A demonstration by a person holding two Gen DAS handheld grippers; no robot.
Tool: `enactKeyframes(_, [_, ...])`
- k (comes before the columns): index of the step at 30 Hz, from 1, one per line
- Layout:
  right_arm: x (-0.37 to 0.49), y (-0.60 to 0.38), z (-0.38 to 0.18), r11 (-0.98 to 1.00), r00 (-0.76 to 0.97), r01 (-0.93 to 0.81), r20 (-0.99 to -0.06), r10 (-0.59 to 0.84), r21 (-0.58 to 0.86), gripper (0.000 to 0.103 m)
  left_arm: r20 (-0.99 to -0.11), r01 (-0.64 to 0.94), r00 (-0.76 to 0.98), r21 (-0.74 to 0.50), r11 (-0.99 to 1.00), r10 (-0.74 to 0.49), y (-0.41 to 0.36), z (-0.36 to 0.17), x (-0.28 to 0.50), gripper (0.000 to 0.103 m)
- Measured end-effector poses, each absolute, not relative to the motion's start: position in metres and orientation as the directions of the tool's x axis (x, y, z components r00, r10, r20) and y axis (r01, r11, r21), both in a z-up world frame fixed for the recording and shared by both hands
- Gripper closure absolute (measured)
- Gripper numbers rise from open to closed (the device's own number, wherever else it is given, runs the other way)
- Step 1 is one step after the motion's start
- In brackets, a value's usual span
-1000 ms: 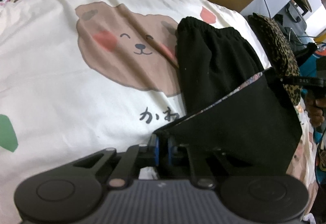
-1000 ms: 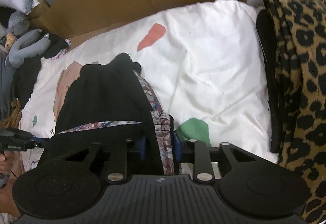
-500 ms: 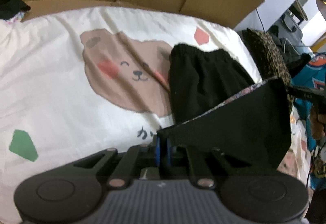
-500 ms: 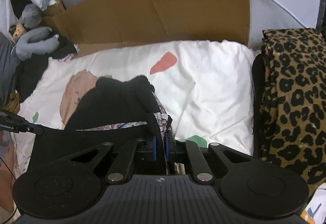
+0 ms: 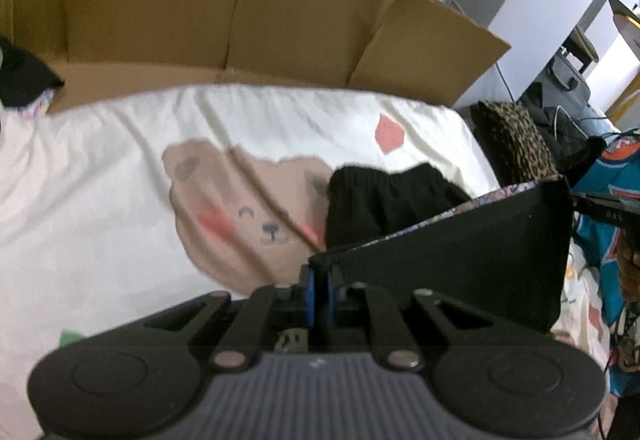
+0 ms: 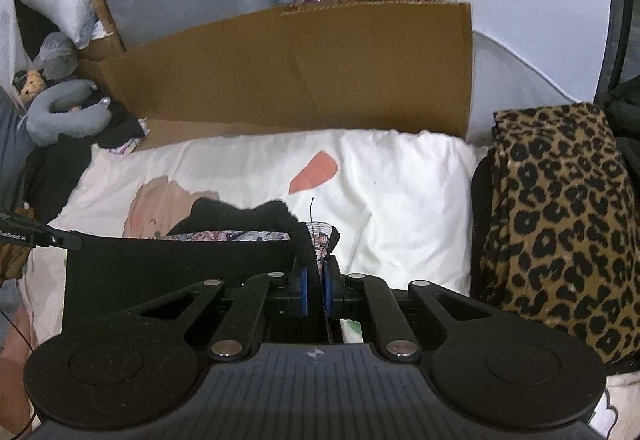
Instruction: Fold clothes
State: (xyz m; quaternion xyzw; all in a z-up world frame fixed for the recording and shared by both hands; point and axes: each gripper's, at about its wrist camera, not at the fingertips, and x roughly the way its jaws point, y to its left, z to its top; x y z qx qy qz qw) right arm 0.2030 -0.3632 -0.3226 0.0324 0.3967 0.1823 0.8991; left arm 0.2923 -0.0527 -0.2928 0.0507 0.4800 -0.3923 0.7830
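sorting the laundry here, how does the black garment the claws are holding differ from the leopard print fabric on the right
The plain black garment with a patterned lining is lifted and stretched taut between the left claw and right claw; the tan, black-spotted leopard print fabric is touched by neither claw. The black garment hangs over the white bear-print bedsheet; the leopard fabric lies beside the sheet's right edge. Both are soft cloth.

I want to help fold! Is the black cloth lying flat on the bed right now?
No, partly lifted. The left gripper and right gripper hold one edge of the black cloth stretched between them, above the bed.
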Motion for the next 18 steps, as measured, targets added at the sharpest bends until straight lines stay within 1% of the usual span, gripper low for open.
enactKeyframes(10, [0.226, -0.359, -0.319, 0.947, 0.643, -0.277, -0.701, 0.307, 0.161, 0.097, -0.786, 0.697, 0.27, -0.239, 0.676, -0.556, -0.078, -0.289, 0.316, 0.096])
enactKeyframes(18, [0.25, -0.355, -0.33, 0.956, 0.636, -0.257, -0.72, 0.276, 0.139, 0.097, -0.8, 0.707, 0.271, -0.212, 0.675, -0.535, -0.096, -0.3, 0.335, 0.097])
